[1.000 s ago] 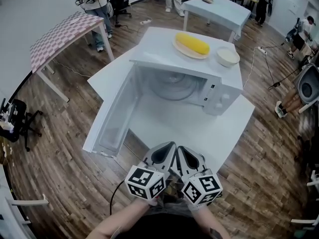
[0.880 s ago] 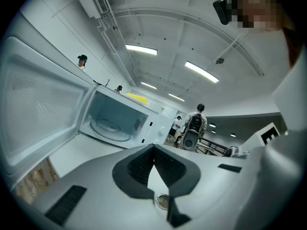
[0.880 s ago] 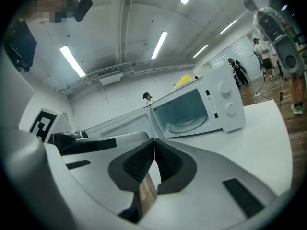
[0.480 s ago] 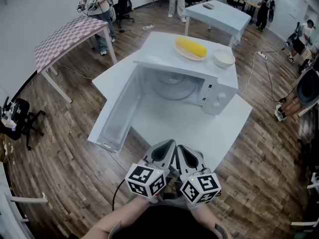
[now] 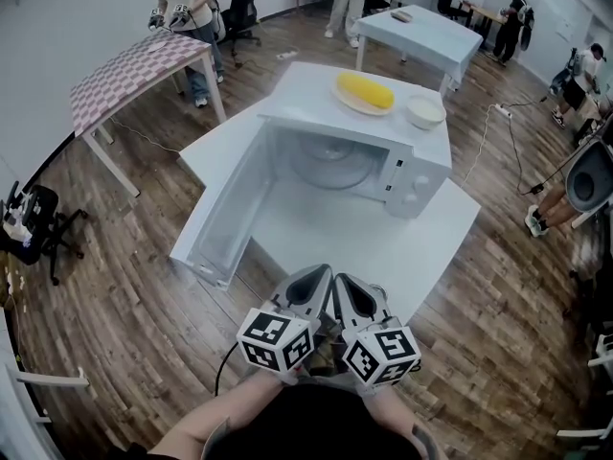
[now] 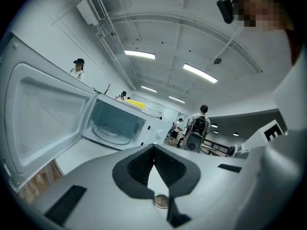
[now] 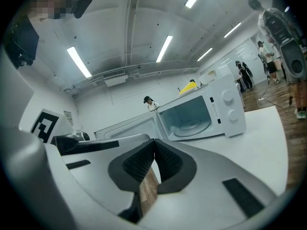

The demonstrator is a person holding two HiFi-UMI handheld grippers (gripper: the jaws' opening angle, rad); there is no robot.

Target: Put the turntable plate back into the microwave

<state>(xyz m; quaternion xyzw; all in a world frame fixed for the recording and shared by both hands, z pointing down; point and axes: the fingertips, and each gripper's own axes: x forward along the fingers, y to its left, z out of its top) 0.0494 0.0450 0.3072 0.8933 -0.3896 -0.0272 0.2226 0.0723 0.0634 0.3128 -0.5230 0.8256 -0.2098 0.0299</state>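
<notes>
The white microwave (image 5: 407, 175) stands on the white table (image 5: 383, 247) with its door (image 5: 225, 218) swung wide to the left. The glass turntable plate (image 5: 330, 166) lies inside the cavity. It also shows in the left gripper view as the plate (image 6: 111, 133) and in the right gripper view as the plate (image 7: 189, 126). My left gripper (image 5: 318, 278) and right gripper (image 5: 347, 284) hang side by side near the table's front edge, close to my body and well short of the microwave. Both are shut with nothing held: left gripper (image 6: 154, 146), right gripper (image 7: 154, 142).
On top of the microwave sit a plate with a yellow food item (image 5: 365, 91) and a white bowl (image 5: 424, 111). A checkered table (image 5: 134, 70) stands at the left and another white table (image 5: 421, 32) behind. Several people stand at the room's far side. A cable runs over the wooden floor.
Both grippers stay shut and together at the same place. The head view has drifted slightly, so the microwave sits a little higher in the picture.
</notes>
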